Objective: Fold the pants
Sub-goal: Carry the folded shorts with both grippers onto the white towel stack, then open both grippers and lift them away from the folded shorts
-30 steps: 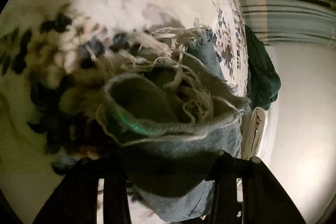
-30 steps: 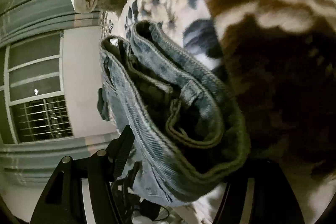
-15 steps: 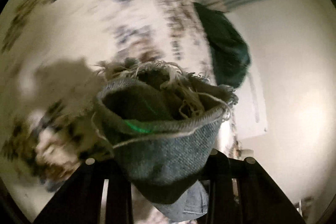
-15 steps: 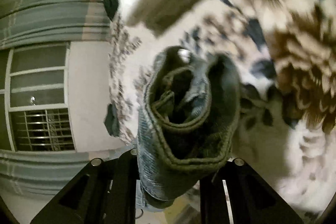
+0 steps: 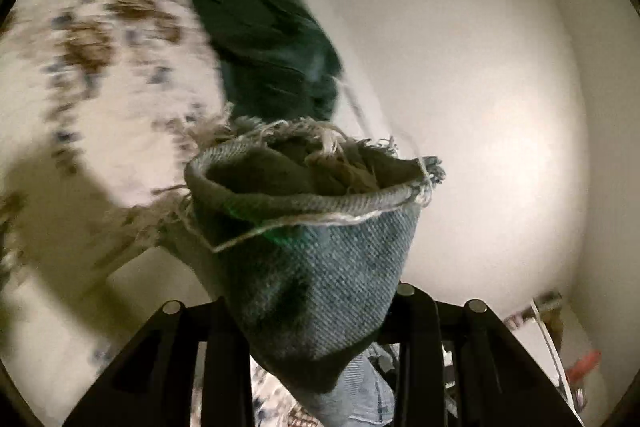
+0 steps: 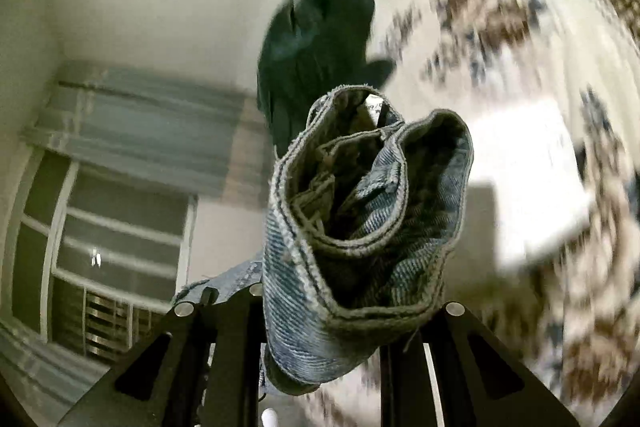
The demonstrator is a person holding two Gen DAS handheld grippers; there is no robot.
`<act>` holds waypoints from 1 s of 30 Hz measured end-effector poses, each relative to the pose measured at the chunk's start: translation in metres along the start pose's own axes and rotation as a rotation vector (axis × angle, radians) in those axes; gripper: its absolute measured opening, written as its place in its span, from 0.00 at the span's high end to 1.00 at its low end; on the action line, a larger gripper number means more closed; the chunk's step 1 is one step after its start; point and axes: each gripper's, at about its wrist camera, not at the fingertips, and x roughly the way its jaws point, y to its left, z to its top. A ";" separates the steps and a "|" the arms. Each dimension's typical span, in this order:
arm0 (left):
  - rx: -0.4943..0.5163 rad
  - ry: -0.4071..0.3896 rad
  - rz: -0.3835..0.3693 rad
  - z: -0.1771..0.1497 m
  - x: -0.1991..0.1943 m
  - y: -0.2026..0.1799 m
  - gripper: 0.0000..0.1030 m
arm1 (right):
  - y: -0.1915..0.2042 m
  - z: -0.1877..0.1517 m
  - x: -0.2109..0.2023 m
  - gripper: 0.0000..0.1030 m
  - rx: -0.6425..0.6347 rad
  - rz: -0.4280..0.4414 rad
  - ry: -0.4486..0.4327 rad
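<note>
The pants are blue denim jeans. In the left wrist view my left gripper (image 5: 316, 311) is shut on their frayed leg hem (image 5: 320, 247), which bunches up between the black fingers (image 5: 224, 355). In the right wrist view my right gripper (image 6: 344, 319) is shut on the stitched waistband end (image 6: 360, 227), folded in several layers with a belt loop showing. Both ends are lifted off the patterned bedspread (image 5: 100, 75), which also shows in the right wrist view (image 6: 520, 47). The middle of the jeans is hidden.
A dark green garment (image 5: 264, 39) lies at the bed's far edge by the white wall (image 5: 460, 87); it also shows in the right wrist view (image 6: 316, 39). A barred window with grey curtains (image 6: 112, 227) is to the left. A white folded item (image 6: 528, 187) lies on the bed.
Both grippers have lifted and tilted up away from the bedspread, carrying the jeans' ends. The wall and green garment now fill more of both views. Grips are unchanged.
</note>
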 end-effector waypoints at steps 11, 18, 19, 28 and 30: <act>0.053 0.316 0.218 -0.019 0.155 0.142 0.73 | -0.175 0.016 0.073 0.82 0.177 -0.139 -0.080; 0.086 0.416 0.223 -0.023 0.145 0.171 0.70 | -0.188 0.011 0.078 0.79 0.153 -0.188 -0.040; 0.091 0.432 0.227 -0.024 0.143 0.169 0.70 | -0.188 0.014 0.078 0.78 0.157 -0.205 -0.031; 0.460 0.484 0.483 -0.033 0.122 0.113 0.12 | -0.171 0.003 0.046 0.20 0.063 -0.432 -0.005; 0.572 0.481 0.553 -0.039 0.116 0.097 0.11 | -0.154 -0.002 0.038 0.12 -0.020 -0.532 -0.005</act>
